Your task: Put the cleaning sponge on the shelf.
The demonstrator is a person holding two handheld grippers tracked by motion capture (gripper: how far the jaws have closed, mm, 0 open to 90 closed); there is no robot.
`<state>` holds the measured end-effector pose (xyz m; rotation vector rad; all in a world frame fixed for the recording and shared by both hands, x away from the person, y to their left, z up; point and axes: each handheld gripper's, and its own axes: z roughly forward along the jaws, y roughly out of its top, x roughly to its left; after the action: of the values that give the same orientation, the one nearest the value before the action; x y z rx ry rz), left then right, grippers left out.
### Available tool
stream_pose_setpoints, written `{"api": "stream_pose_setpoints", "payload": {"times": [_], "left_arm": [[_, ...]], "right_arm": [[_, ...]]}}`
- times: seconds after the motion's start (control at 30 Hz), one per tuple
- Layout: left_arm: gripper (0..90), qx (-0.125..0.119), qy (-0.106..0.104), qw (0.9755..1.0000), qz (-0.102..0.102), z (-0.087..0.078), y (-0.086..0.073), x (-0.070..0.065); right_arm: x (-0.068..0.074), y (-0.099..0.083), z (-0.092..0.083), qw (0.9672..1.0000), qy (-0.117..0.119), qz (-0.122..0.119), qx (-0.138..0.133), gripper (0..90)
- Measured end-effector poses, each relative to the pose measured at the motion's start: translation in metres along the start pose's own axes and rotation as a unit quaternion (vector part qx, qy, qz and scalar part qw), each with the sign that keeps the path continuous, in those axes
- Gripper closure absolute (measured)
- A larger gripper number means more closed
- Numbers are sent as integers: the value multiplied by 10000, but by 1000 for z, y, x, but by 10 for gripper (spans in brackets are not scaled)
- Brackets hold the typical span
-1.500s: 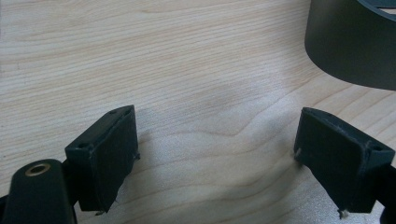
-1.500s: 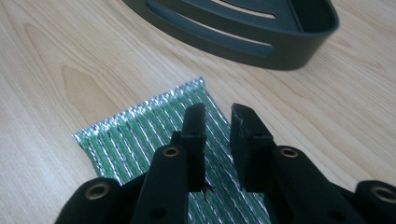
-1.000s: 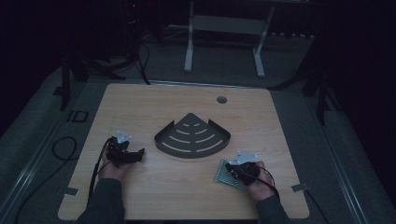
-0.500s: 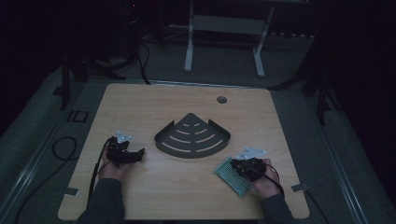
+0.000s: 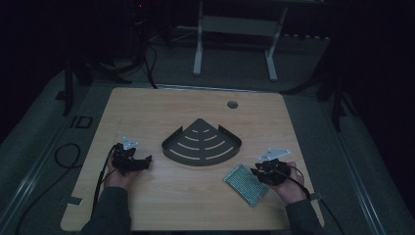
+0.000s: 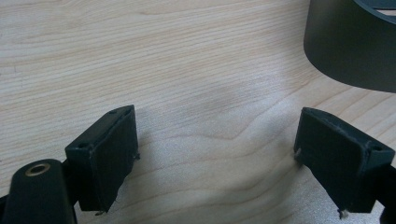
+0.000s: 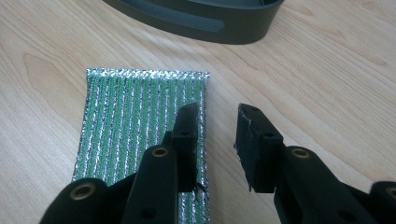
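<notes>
Wide wooden table [image 5: 161,205], and at its centre sits the dark fan-shaped slotted tray [image 5: 201,144]. Just off its near right corner the green glittery sponge pad [image 5: 246,184] lies flat on the wood, released. Right gripper [image 7: 217,140] hangs over the pad's right edge, jaws just been opening, nothing between them. Left gripper [image 6: 215,154] stands wide open over bare wood.

Two black jaws of the left gripper [image 6: 217,163] are seen rising from 7 and 4 o'clock, spread wide apart with just bare light wood table [image 6: 163,60] between them, nothing gripped. A dark curved tray wall [image 6: 350,46] is parked up at 2 o'clock, well clear of the pads.
</notes>
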<state>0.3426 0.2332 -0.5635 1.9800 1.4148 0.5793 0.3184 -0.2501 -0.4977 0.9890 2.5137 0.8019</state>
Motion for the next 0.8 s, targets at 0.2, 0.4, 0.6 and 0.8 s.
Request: {"api": "stream_pose_setpoints", "payload": {"times": [0.2, 0.4, 0.6, 0.8], "left_arm": [[139, 0, -2, 10000, 1, 0, 0, 0], [139, 0, -2, 10000, 1, 0, 0, 0], [139, -1, -2, 10000, -1, 0, 0, 0], [139, -1, -1, 10000, 0, 0, 0, 0]], "right_arm": [[-4, -2, -1, 9999, 63, -33, 145, 676], [-10, -3, -1, 9993, 154, -27, 332, 686], [-12, -4, -2, 9984, 280, -11, 487, 689], [-15, -1, 1, 9971, 439, 9, 629, 694]]}}
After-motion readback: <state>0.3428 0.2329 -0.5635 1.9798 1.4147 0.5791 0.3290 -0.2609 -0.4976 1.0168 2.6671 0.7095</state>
